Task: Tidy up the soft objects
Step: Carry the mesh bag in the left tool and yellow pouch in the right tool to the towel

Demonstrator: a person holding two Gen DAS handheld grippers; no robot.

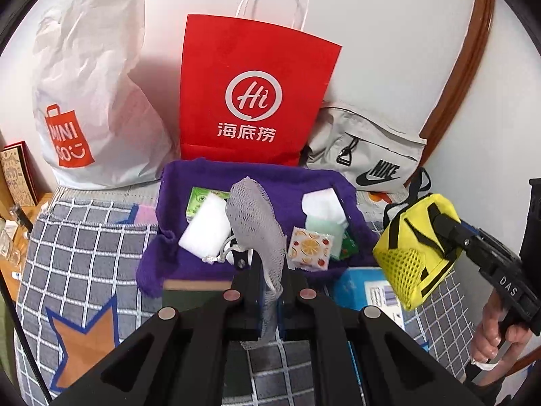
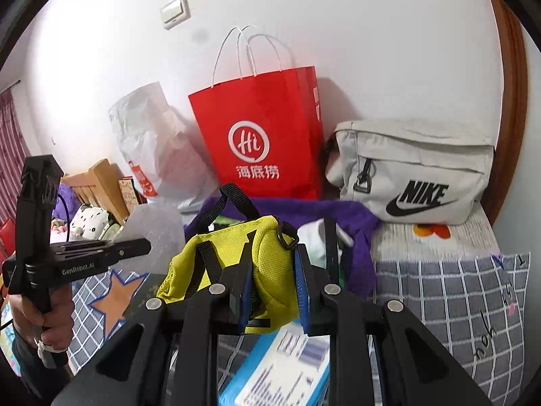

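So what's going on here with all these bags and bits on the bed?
A person is sorting soft items with two handheld grippers. The left gripper is shut on a grey mesh pouch, held over a purple knitted cloth strewn with tissue packs and a white sponge. The right gripper clamps a yellow pouch with black straps. A red paper bag and a grey Nike bag lean against the wall.

Bright even indoor light, soft shadows behind bags, fisheye-bent dark corners, slight blur

Yellow pouch [image 2: 270,253] (black straps), grey mesh [image 1: 253,223], purple cloth [image 1: 189,176], red bag [image 1: 257,67].
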